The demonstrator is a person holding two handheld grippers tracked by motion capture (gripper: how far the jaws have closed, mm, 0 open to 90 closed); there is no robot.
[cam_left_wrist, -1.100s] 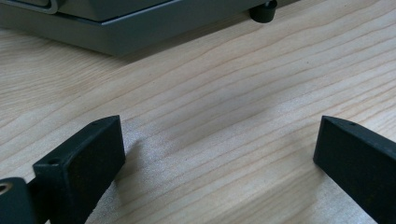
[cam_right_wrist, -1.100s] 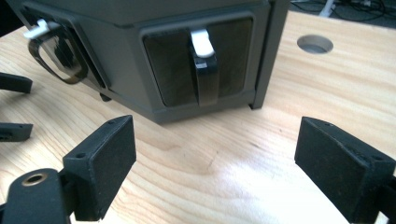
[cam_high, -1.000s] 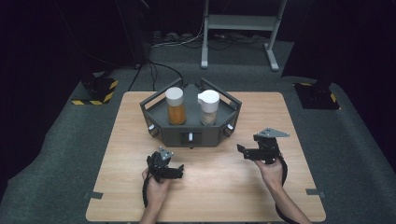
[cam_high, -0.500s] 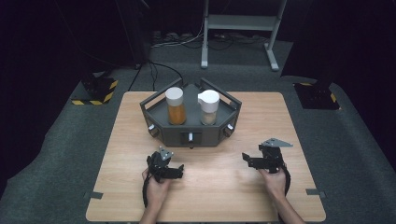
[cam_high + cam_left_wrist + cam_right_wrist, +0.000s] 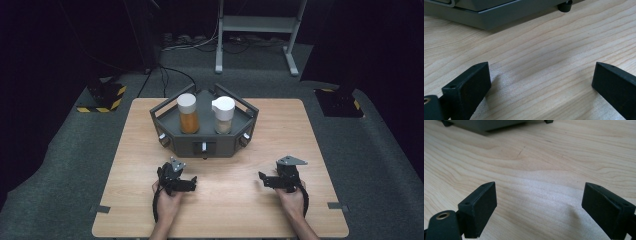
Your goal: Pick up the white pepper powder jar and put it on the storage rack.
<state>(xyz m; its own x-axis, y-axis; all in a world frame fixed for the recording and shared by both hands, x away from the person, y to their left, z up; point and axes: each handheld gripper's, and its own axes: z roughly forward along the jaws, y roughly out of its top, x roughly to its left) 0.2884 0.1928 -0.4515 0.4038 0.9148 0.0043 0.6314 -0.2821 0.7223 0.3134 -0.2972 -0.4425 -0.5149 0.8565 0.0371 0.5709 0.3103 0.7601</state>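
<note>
From the high view, the right gripper (image 5: pixel 264 178) has sunk since a second ago: then it hung raised above the wooden table (image 5: pixel 310 150), and now it sits low by the near right part of the top, level with the left gripper (image 5: pixel 189 183), which has not shifted at all. Both are well apart from the grey tray (image 5: pixel 165 120) at the middle of the table, where the orange jar (image 5: pixel 188 114) and the pale jar (image 5: pixel 223 115) stand upright side by side under white lids, untouched. I judge that the hands are settling into a resting pose before the tray, so nothing on the jars has begun. In the left gripper view, the jaws stand wide apart, released, with bare wood grain between them and the tray's grey base (image 5: pixel 499 13) and one black foot (image 5: pixel 564 6) just ahead. In the right gripper view, the jaws are likewise spread and empty, close over the wood, with the tray's edge (image 5: pixel 486 123) at the top of the picture. Either jar is a forward reach from here.
</note>
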